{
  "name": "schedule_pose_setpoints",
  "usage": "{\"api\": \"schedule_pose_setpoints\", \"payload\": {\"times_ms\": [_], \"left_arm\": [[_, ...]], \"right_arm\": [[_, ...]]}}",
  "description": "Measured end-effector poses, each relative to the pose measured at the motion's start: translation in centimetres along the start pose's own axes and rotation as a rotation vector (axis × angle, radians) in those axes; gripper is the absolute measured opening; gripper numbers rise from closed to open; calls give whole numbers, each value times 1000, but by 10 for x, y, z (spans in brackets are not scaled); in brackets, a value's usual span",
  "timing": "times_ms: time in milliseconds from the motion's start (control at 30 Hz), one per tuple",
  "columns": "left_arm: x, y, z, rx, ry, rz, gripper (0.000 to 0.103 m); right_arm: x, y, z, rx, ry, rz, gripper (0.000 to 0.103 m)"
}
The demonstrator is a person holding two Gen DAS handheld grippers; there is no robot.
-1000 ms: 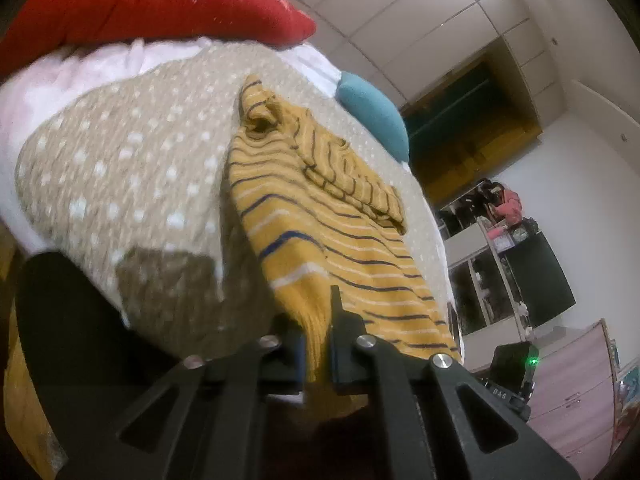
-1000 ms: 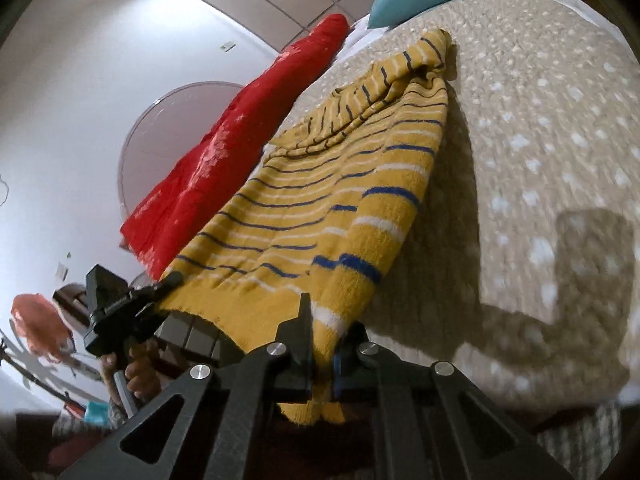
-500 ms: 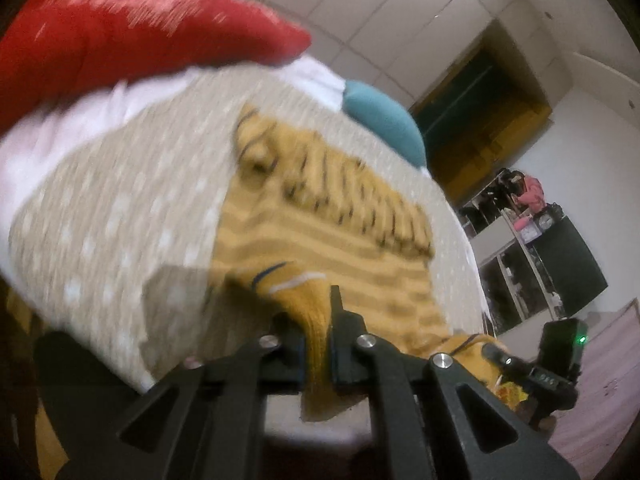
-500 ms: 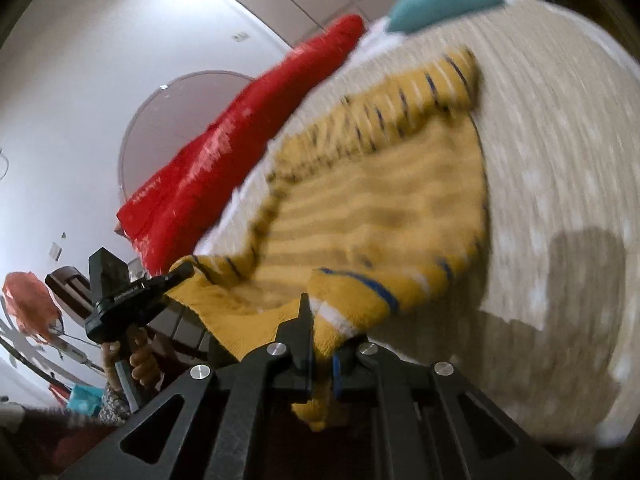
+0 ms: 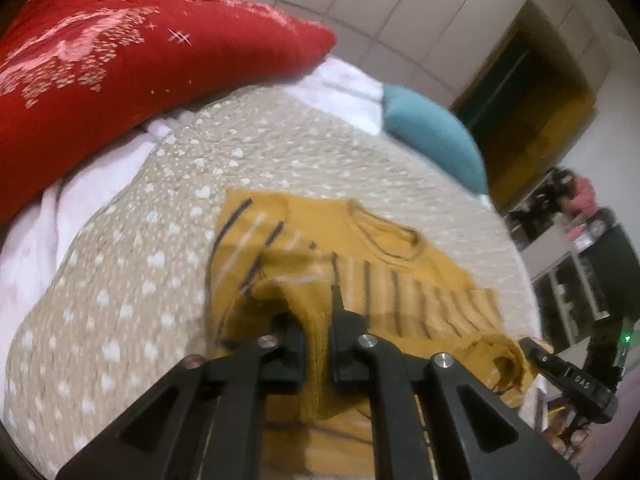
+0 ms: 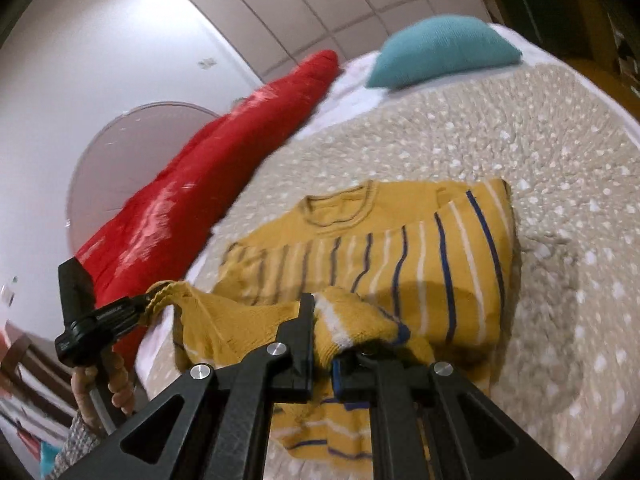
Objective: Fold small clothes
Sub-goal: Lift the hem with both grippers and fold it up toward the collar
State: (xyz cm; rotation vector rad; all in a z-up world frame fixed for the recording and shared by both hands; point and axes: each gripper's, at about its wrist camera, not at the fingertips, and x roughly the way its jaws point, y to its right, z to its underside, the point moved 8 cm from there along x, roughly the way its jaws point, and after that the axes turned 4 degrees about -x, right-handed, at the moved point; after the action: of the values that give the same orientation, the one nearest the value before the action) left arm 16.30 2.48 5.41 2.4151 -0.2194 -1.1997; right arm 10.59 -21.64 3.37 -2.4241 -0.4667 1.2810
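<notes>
left wrist view: left gripper (image 5: 318, 336) clamped on the hem of the yellow striped sweater (image 5: 360, 264), right gripper (image 6: 322, 340) likewise. sweater lies mid-frame on the dotted blanket (image 5: 132, 272), collar beyond the claws; long axis crosses the frame.

Sweater (image 5: 352, 240) flat on bedspread (image 5: 132, 280), two pillows (image 5: 120, 64) behind it at the bed's head.

Home bedroom: bed (image 5: 120, 288) under a dotted beige quilt, red pillow (image 5: 132, 64), teal cushion (image 6: 444, 52), dark wardrobe (image 5: 532, 112) by white walls.
</notes>
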Motion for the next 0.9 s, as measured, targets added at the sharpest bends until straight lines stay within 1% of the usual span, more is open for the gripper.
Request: {"api": "schedule_pose_setpoints", "payload": {"times_ms": [100, 167, 200, 233, 267, 300, 333, 367, 433, 467, 500, 533, 567, 667, 733, 767, 833, 900], "left_arm": [[28, -2, -12, -4, -31, -21, 11], [46, -7, -23, -61, -55, 3, 12], [49, -8, -25, -82, -62, 20, 17], [55, -10, -31, -113, -72, 51, 24], [60, -13, -37, -149, -75, 79, 28], [62, -15, -41, -175, -73, 98, 37], [65, -18, -47, -213, -68, 139, 44], [66, -20, -51, -244, -68, 174, 46], [69, -26, -55, -301, -67, 216, 57], [70, -29, -57, -318, -55, 212, 60], [70, -34, -60, -328, -43, 195, 63], [72, -40, -61, -337, -37, 180, 64], [73, -45, -62, -350, -41, 184, 64], [70, -59, -64, -400, -36, 184, 64], [62, -65, -63, -404, -30, 181, 64], [57, -66, -62, -389, -32, 170, 64], [47, -66, -57, -339, -36, 142, 65], [35, -62, -49, -264, -39, 113, 66]], "right_arm": [[31, 20, -15, 45, -47, 10, 7], [48, 34, -24, 97, -70, -4, 9], [57, 42, -27, 140, -77, -22, 9], [66, 51, -32, 198, -84, -52, 11], [73, 59, -36, 247, -87, -75, 13], [77, 64, -39, 281, -85, -90, 18], [81, 71, -42, 318, -78, -107, 23], [85, 77, -46, 357, -68, -125, 25], [91, 87, -52, 431, -52, -164, 29], [95, 93, -55, 471, -41, -189, 32], [96, 96, -56, 493, -35, -196, 36], [98, 100, -58, 515, -29, -196, 38], [100, 104, -59, 537, -23, -195, 38], [97, 114, -64, 599, 4, -238, 42], [84, 127, -70, 632, 63, -209, 62], [78, 131, -71, 646, 81, -210, 66], [60, 138, -72, 665, 100, -233, 66], [44, 137, -65, 599, 83, -180, 66]]}}
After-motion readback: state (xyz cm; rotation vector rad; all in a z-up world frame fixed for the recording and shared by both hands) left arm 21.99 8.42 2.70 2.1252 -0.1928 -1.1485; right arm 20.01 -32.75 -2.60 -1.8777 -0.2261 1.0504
